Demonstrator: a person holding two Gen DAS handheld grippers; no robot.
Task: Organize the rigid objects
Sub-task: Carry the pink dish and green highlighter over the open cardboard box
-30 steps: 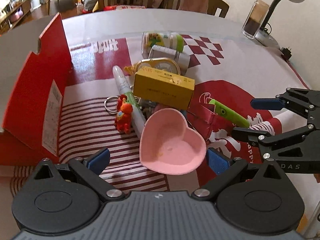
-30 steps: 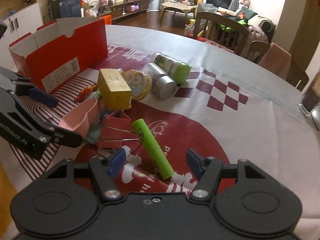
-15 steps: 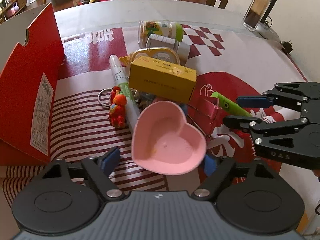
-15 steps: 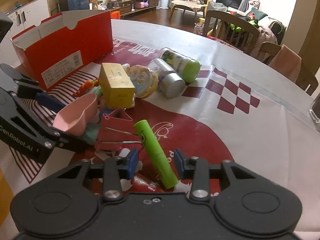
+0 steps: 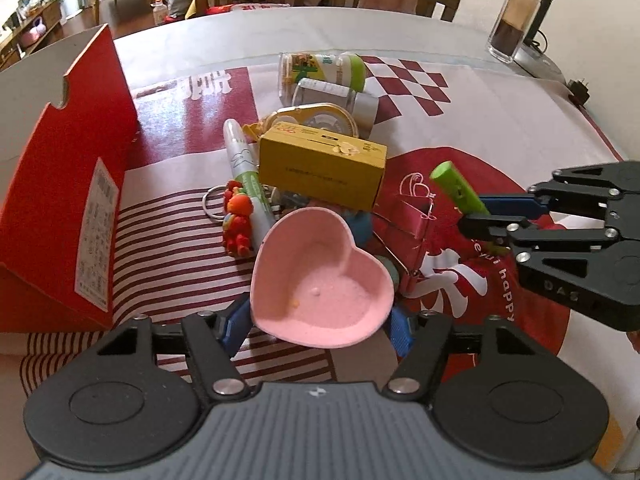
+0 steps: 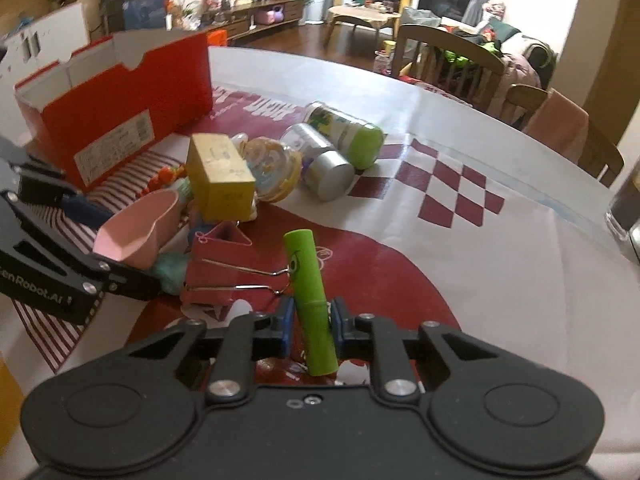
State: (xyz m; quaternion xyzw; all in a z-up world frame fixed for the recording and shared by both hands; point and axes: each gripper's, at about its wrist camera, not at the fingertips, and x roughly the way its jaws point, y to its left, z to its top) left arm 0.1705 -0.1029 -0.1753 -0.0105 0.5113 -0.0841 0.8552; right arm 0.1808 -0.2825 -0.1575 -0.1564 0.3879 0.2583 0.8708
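A pink heart-shaped bowl [image 5: 320, 276] sits tilted between the blue pads of my left gripper [image 5: 318, 328]. The jaws are closing, and both pads press on the bowl's sides. From the right wrist view the bowl [image 6: 140, 228] hangs tipped in the left gripper [image 6: 116, 248], above the striped cloth. My right gripper [image 6: 310, 320] is shut on a green tube [image 6: 304, 268], whose far end points up and away. In the left wrist view the right gripper [image 5: 476, 214] holds that tube [image 5: 454, 186] at the right, beside the pile.
An open red shoebox [image 5: 68, 184] stands at the left. The pile holds a yellow carton [image 5: 320, 168], a white-green pen [image 5: 244, 168], a red toy keychain [image 5: 238, 220], a red binder clip [image 6: 216, 276], a round tape dispenser [image 5: 320, 118] and two lying jars [image 5: 324, 70]. A glass [image 5: 510, 24] stands far right.
The left jaws narrowed onto the pink bowl, which tipped up off the cloth. The right jaws came together on the green tube, and its far end rose.
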